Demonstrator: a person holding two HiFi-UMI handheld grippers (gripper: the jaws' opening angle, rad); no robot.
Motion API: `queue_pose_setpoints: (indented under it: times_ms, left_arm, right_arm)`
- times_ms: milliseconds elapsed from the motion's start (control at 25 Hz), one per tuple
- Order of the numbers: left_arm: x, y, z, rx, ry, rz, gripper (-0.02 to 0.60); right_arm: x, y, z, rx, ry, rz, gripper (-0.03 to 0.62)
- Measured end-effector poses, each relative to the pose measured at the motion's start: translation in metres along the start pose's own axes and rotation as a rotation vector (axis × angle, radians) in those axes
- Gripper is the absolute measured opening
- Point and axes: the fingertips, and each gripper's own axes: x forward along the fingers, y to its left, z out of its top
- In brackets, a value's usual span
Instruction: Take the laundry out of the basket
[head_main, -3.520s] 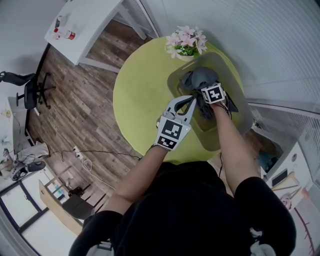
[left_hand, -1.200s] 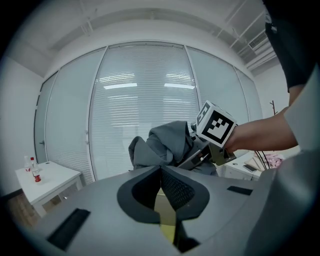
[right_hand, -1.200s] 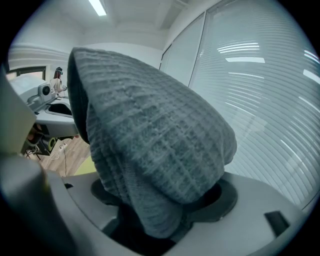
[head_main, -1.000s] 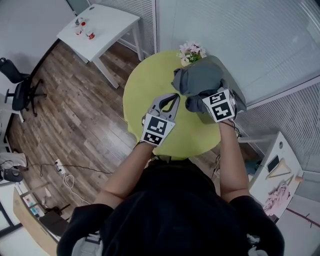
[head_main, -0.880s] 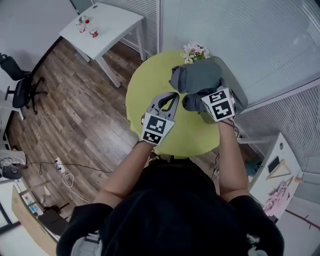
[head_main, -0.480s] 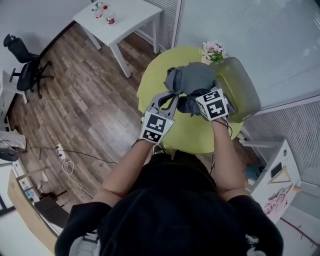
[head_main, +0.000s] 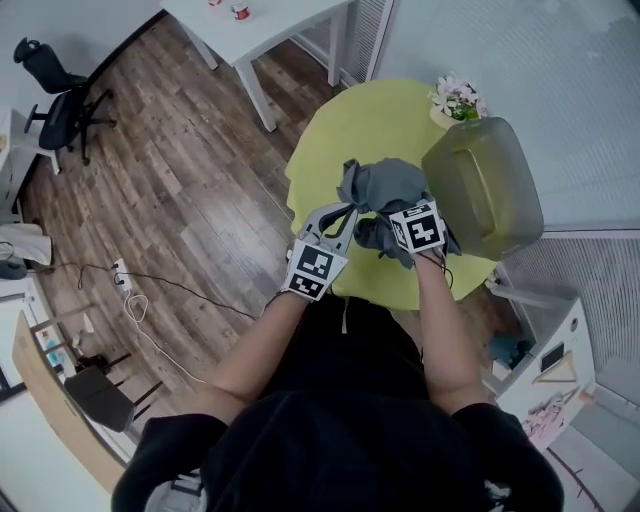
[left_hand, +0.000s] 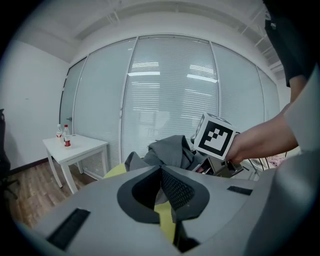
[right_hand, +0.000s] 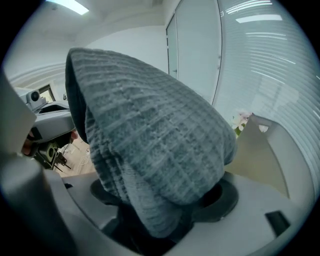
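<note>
R tongs (head_main: 402, 222) grip wide round a thick bunch of grey cloth (head_main: 385, 183). It's held just left of the basket (head_main: 490, 195), clear of its rim & over the surface (head_main: 345, 120). L tongs (head_main: 346, 210), further left of the basket, have tips together w/ nothing clearly in them; the cloth hangs just beyond. Basket looks empty, tho its walls are murky. Flowers (head_main: 456, 98) sit behind the basket. Prob. nearly done: cloth is out, only setting it down remains.

The place looks like an office: a swivel chair (head_main: 60, 100) on a wood floor (head_main: 190, 180), a white desk (head_main: 290, 15) beside glass walls with blinds (left_hand: 170, 90), and cables (head_main: 140, 300) on the floor.
</note>
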Motion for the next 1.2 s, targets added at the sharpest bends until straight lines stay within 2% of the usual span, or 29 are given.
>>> queue_pose_setpoints:
  times_ms: [280,440,920,1200]
  left_arm:
    - [0.023,-0.006,-0.045,-0.037,0.061,-0.001,0.011]
    - [0.037,-0.007,-0.062,-0.065,0.096,0.011,0.011]
    - [0.083,-0.003,-0.071,-0.103,0.143,0.033,0.011]
    - [0.092,-0.002,-0.076,-0.13,0.158,0.038,0.011]
  right_arm:
    - [0.042,-0.01,-0.05,0.083,0.111,0.06,0.39]
    - [0.065,-0.022,-0.067,0.095,0.151,0.055,0.39]
    - [0.119,-0.049,-0.076,0.107,0.157,0.078,0.39]
    - [0.133,-0.054,-0.079,0.132,0.135,0.104,0.391]
